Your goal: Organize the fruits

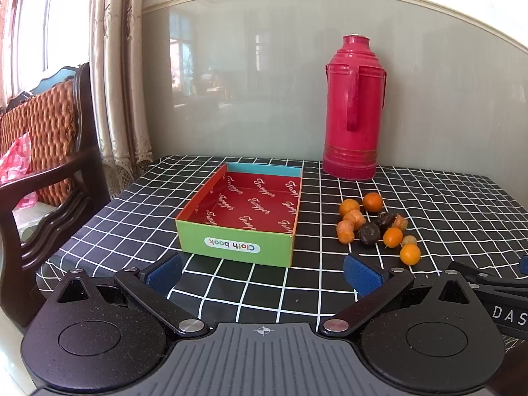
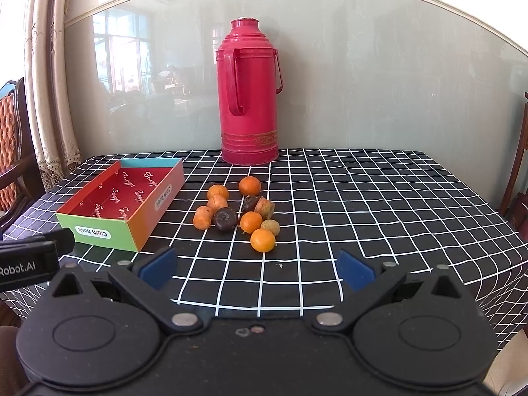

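1. Low over the near edge of the bench, the right claw hangs with its two blue pads spread wide apart and nothing between them.
2. Beside it, the left claw has its pads equally far apart, gripping nothing.
3. Just ahead of the right claw lies a loose cluster of fruits on the black grid cloth: four round orange ones, three paler tan-orange ones, two dark brown ones and one small yellowish-green one, ten altogether, several touching.
4. Left of the cluster, slightly apart from it, sits one shallow cardboard box with a red printed floor and a green front wall marked "Cloth book"; no fruit lies inside.
5. Farther back, against the glossy wall, stands one upright red thermos.
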The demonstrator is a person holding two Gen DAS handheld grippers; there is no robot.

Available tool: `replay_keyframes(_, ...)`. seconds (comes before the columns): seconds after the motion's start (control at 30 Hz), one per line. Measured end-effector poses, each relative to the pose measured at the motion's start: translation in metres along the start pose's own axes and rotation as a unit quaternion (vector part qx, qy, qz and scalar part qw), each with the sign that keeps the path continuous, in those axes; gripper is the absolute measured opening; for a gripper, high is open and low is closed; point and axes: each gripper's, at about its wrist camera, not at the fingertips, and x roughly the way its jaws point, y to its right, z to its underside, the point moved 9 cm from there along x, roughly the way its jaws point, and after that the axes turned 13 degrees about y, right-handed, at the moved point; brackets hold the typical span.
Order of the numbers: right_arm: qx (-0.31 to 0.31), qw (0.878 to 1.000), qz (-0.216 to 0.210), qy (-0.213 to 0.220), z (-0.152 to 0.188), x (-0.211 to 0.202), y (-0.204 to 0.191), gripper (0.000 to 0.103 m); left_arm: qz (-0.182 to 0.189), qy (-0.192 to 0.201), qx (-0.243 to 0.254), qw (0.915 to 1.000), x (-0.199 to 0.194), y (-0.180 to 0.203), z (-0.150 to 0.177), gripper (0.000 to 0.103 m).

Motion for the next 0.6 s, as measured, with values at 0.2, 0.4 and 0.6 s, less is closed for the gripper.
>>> replay_keyframes(0.2,0.005,1.000,0.012,0.014,-0.001,0.002,0.007,0.097,0.001,0.003,0.009,1.0000,0.003,0.006,-0.002,0.103)
replay_keyframes(0.4,0.014,0.999,0.027,0.016,0.001,0.011,0.024,0.097,0.006,0.011,0.027,0.9995,0.011,0.018,-0.005,0.103)
replay_keyframes(0.6,0.030,0.998,0.051,0.003,0.006,0.026,0.049,0.097,0.023,0.013,0.062,0.9977,0.023,0.044,-0.004,0.103)
